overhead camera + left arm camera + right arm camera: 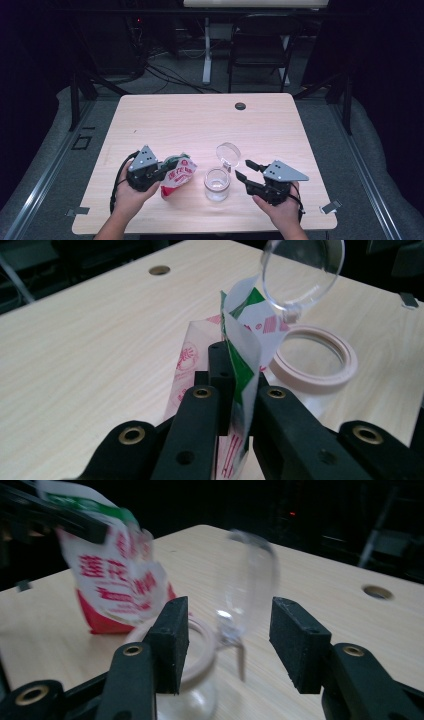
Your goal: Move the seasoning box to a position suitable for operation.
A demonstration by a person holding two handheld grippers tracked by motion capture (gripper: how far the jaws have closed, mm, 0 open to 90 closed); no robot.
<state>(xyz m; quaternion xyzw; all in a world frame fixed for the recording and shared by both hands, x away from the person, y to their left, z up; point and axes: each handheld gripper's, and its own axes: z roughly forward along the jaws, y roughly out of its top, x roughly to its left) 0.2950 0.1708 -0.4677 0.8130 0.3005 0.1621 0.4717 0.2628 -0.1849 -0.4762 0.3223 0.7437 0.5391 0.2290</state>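
Looked like a lab or recording studio rather than a home. Stood lit in a dark room: a pale wooden desk with a cable grommet hole near its far edge. Was ringed left and right by black drapes and metal frame struts. Showed, beyond the far edge, a black folding chair, a white table leg, loose cables across grey carpet, and dim equipment with a red indicator light.
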